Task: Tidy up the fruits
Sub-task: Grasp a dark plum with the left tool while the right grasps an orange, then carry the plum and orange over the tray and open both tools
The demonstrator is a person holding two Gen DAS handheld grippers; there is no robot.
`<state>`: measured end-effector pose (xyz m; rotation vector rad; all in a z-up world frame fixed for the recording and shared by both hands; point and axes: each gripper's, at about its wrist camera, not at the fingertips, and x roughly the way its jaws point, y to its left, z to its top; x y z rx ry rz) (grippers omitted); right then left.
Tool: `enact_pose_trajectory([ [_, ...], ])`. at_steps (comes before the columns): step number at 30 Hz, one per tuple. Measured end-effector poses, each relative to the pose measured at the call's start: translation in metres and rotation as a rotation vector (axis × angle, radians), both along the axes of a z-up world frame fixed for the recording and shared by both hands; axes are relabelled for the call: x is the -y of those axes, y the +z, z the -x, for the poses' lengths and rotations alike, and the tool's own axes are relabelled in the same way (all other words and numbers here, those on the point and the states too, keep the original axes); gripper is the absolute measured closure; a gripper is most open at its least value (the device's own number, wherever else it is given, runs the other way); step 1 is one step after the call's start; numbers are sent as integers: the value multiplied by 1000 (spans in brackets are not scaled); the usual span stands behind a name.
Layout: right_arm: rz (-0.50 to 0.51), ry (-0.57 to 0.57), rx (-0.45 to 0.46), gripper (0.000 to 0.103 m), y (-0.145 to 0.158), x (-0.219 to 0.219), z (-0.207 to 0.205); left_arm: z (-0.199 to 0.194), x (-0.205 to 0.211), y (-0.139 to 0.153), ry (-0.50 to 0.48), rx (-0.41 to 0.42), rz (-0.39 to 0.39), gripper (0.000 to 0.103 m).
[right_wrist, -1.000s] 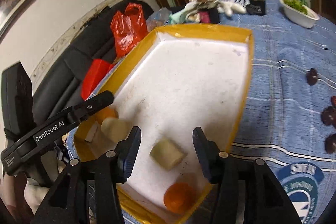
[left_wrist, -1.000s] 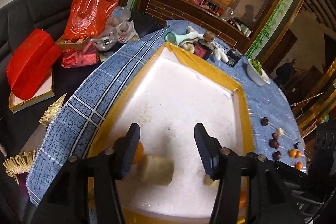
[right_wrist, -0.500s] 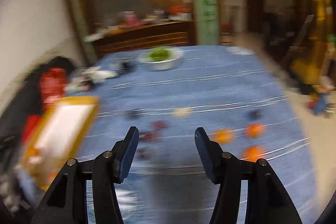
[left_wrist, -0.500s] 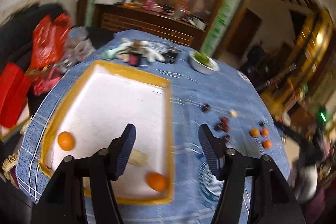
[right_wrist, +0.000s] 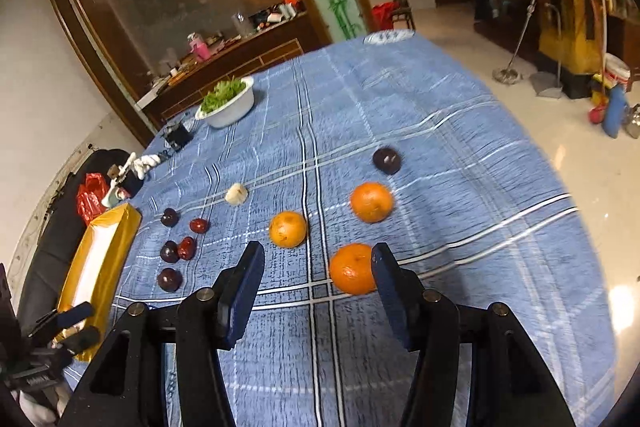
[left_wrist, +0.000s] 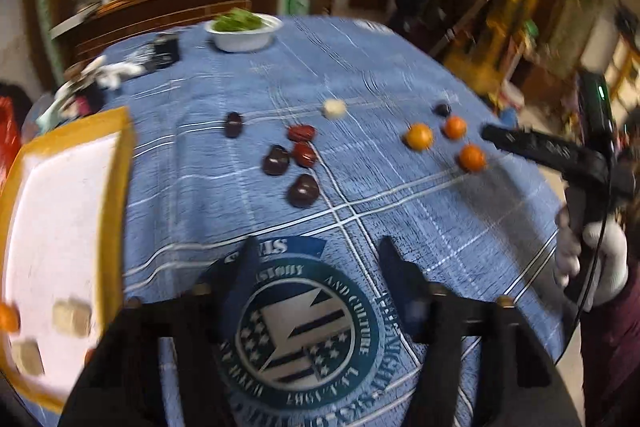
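Gaping right tongs (right_wrist: 318, 269) flank bare cloth beside nearest orange (right_wrist: 352, 274).

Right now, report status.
Left gripper open, empty. Right gripper open, nearest orange by its right jaw, ungrasped. Nothing blocking.
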<state>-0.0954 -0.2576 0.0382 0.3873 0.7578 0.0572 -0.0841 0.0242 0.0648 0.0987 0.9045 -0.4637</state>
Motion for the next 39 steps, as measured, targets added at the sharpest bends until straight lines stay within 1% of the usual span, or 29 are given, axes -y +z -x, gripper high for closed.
enact_pose_trajectory([
  [3,96,-8,-14,43,-9,-9,-15,-20,6,-6,8,2,-20,56],
  [6,145,-1,-51,43,-20,-11,-24,-49,13,-19,26,-31,-22,56],
  [8,178,-15,-62,43,-26,-9,-27,-58,20,-27,16,-35,-34,56],
  [13,161,-17,-71,43,-30,-1,-29,-75,43,-48,-10,-35,-83,56],
  [16,153,-38,-99,43,-36,4,-33,-79,48,-55,2,-14,-136,56],
  [17,146,-43,-104,43,-37,5,-34,-80,47,-57,8,-12,-146,62],
  [18,141,-47,-105,47,-37,5,-34,-80,46,-58,20,-5,-159,68],
  [19,142,-56,-107,50,-37,6,-34,-81,43,-56,33,7,-166,79],
  [21,148,-81,-110,66,-37,9,-33,-83,36,-53,33,-12,-133,79],
  [23,139,-89,-110,67,-37,13,-31,-81,32,-49,38,-10,-115,79],
  [26,132,-95,-109,67,-36,15,-30,-70,22,-34,45,3,-66,79],
  [30,50,-71,-64,67,-21,12,-13,-55,-1,-6,73,30,22,79],
  [33,43,-29,-19,67,0,-8,-1,-45,-23,15,105,63,77,79],
  [36,35,34,27,67,24,-35,8,-37,-47,32,131,90,115,79],
  [39,20,114,63,66,48,-71,10,-33,-87,54,185,115,159,79],
])
